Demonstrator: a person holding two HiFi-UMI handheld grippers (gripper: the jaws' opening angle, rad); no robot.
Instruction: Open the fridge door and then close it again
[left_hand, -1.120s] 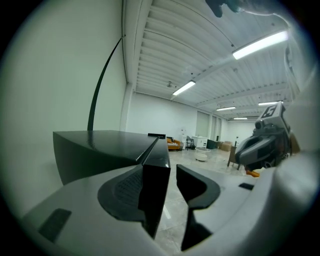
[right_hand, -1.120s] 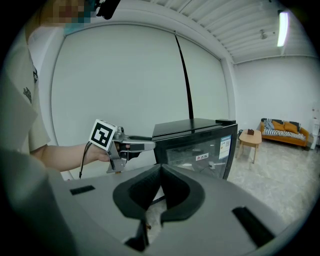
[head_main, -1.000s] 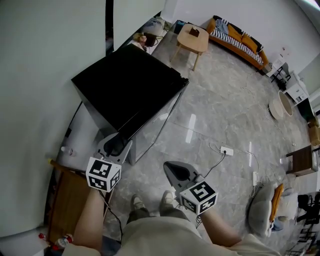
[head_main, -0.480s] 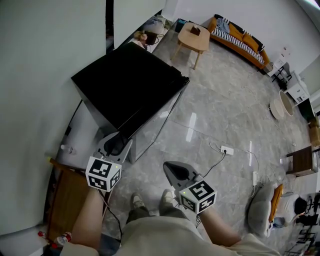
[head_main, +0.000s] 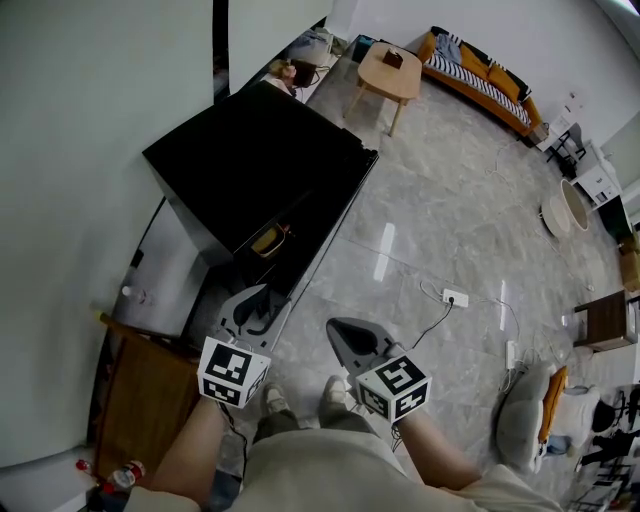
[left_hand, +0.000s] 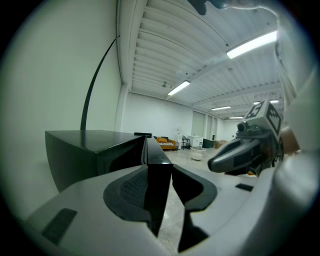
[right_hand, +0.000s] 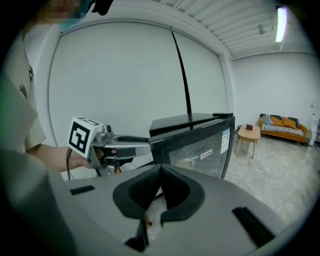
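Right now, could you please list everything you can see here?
fridge: one, black, against the wall; its door ajar.
coffee table: one, light wood, far end.
sofa: one, orange, behind that table.
power strip: one, white, on the floor.
wooden table: one, brown, beside the fridge.
left gripper: one, grey, jaws just been closing, clamped on the door's edge.
right gripper: one, grey, shut and empty, clear of the fridge.

You can read nothing here. The fridge door carries a small white sticker and a label at its upper corner, but their print is too small to make out.
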